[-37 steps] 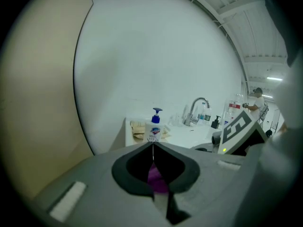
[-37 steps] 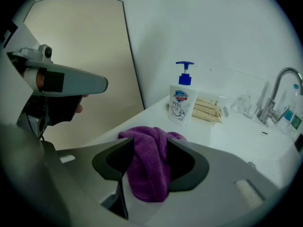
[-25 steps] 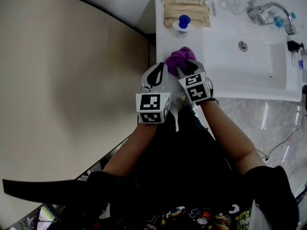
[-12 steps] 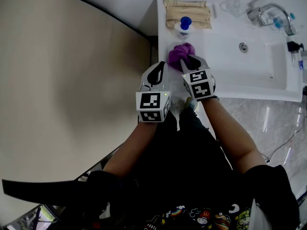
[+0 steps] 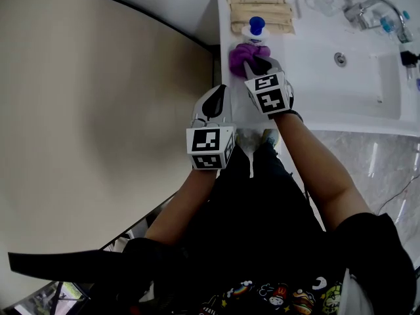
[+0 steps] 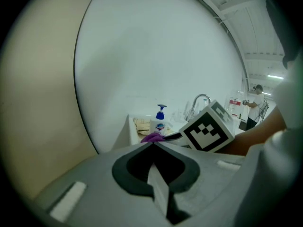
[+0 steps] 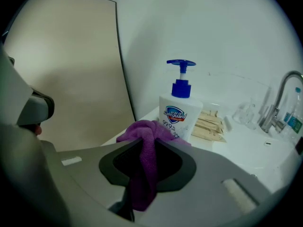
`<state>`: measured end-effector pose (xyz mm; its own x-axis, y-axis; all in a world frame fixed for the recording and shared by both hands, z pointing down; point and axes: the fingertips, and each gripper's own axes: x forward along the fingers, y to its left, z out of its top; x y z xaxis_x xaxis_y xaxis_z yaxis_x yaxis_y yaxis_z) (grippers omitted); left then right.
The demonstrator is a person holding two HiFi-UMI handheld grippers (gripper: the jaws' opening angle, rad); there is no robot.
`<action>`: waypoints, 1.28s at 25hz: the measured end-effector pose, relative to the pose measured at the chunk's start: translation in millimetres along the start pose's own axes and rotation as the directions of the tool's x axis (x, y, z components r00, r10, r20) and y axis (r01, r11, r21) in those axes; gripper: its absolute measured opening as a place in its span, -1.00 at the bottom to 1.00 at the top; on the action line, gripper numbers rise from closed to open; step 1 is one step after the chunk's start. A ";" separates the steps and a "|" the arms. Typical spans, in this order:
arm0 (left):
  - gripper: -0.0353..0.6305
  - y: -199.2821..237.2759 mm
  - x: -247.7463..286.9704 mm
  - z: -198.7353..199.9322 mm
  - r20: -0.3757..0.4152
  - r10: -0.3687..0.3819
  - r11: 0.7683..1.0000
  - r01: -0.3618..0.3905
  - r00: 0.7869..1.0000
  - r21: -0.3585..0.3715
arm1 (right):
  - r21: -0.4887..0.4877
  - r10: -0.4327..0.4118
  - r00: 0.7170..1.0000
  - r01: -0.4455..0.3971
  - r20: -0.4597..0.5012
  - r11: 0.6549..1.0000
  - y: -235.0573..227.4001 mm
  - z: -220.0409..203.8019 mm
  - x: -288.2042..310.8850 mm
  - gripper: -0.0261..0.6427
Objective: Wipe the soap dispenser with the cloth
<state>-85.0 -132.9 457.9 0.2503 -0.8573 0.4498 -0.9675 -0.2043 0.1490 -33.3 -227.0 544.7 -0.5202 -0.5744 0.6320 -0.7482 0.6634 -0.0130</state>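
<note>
A white soap dispenser (image 5: 254, 30) with a blue pump stands at the counter's back left corner. My right gripper (image 5: 254, 63) is shut on a bunched purple cloth (image 5: 241, 55); its jaws have just been closing with the cloth between them. In the right gripper view the cloth (image 7: 143, 164) hangs through the jaws, and its top bulges against the lower front of the dispenser (image 7: 181, 113). Whether they touch I cannot tell. My left gripper (image 5: 218, 94) hovers at the counter's front left edge, shut and holding nothing. Its own view shows the dispenser (image 6: 159, 122) far ahead.
A stack of beige packets (image 5: 259, 9) lies behind the dispenser. To the right sit the white sink basin (image 5: 367, 77), its chrome faucet (image 5: 367, 8) and a clear glass (image 5: 321, 2). A beige wall stands to the left. A person (image 6: 258, 98) stands far off.
My right gripper has carried the purple cloth away from the counter's front edge, up to the soap dispenser. The left gripper has stayed where it was.
</note>
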 end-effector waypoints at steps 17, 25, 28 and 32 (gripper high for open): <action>-0.89 -27.1 9.4 10.9 0.007 -0.066 0.998 0.066 0.998 0.018 | 0.028 -0.147 0.989 0.147 -0.004 0.989 -63.4 -10.6 -39.8 -0.61; -0.89 -17.8 0.7 13.1 0.013 -0.061 0.998 0.060 0.998 0.023 | 0.024 -0.149 0.988 0.148 0.034 0.989 -50.0 7.7 -40.8 -0.62; -0.89 -11.9 -3.2 10.7 0.021 -0.061 0.998 0.061 0.998 0.016 | 0.030 -0.128 0.990 0.127 0.053 0.991 -32.1 17.8 -35.9 -0.61; -0.89 -2.7 -8.9 9.7 0.025 -0.058 0.998 0.057 0.998 0.014 | 0.015 -0.108 0.991 0.107 0.075 0.994 -13.2 31.0 -32.9 -0.61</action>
<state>-85.0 -129.3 445.0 0.3047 -0.8556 0.4185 -0.9520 -0.2597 0.1622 -19.0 -231.7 500.1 -0.4657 -0.6772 0.5697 -0.8057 0.5907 0.0434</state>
